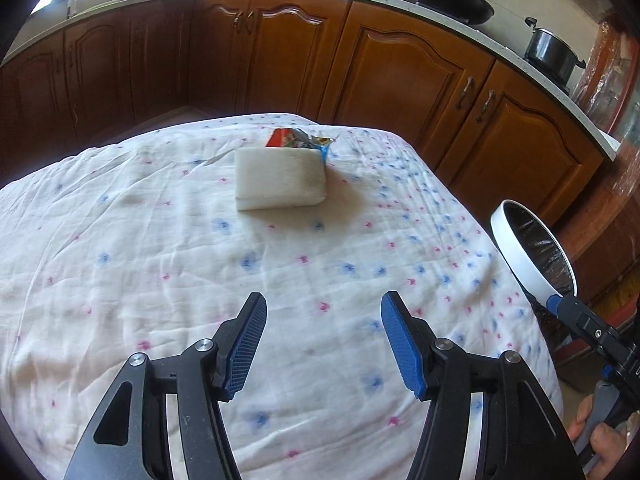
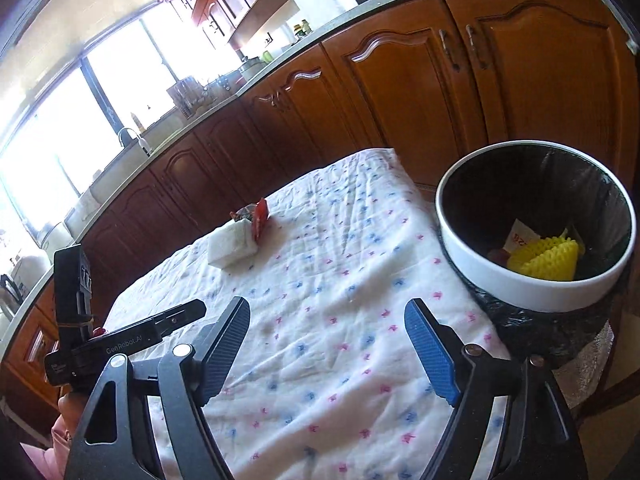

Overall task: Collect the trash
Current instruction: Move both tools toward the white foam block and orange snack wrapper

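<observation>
A white foam block (image 1: 279,178) lies on the cloth-covered table (image 1: 160,240), with a crumpled red and blue wrapper (image 1: 300,139) just behind it. Both also show in the right wrist view, the block (image 2: 233,245) and the wrapper (image 2: 256,220). My left gripper (image 1: 323,344) is open and empty, well short of the block. My right gripper (image 2: 326,354) is open and empty over the table's right part. A white-rimmed trash bin (image 2: 536,288) with a black liner stands at the table's right edge, holding yellow foam netting (image 2: 546,260) and paper. Its rim shows in the left wrist view (image 1: 520,256).
Brown kitchen cabinets (image 1: 400,72) run behind the table under a counter with a wok (image 1: 452,4) and a pot (image 1: 550,54). A sink and bright window (image 2: 80,120) are at the left. The left gripper's body (image 2: 100,344) shows in the right wrist view.
</observation>
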`<state>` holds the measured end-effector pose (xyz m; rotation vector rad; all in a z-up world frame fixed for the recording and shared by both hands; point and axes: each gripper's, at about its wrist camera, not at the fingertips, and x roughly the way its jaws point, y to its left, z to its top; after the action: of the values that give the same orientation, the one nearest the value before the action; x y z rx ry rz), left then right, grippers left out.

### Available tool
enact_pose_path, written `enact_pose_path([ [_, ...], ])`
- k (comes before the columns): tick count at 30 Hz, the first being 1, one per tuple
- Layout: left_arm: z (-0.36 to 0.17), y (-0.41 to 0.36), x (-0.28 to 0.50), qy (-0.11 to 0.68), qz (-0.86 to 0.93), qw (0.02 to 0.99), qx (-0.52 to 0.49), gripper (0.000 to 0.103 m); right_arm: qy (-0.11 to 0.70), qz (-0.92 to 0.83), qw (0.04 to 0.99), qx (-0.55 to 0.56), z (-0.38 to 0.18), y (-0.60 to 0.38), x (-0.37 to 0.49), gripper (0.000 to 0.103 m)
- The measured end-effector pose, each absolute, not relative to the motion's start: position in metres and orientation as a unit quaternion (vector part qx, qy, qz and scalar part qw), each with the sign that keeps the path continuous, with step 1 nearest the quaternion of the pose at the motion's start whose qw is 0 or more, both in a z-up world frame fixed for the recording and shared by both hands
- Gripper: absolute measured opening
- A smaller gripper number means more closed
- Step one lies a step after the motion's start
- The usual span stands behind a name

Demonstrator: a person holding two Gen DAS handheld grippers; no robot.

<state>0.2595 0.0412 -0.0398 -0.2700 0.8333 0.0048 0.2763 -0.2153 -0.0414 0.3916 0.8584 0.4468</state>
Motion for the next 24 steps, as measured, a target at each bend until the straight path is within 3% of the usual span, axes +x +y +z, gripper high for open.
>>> enact_pose_path([
  [5, -0.038, 0.068, 0.262, 0.401, 0.013, 0.905, -0.138, 0.061, 0.409, 0.238, 0.863, 0.174, -0.040, -0.190, 0.286, 0.091],
  [24, -0.048, 0.125, 0.358, 0.421, -0.031, 0.895, -0.144, 0.066, 0.425, 0.299, 0.829, 0.208, -0.040, -0.119, 0.374, 0.090],
])
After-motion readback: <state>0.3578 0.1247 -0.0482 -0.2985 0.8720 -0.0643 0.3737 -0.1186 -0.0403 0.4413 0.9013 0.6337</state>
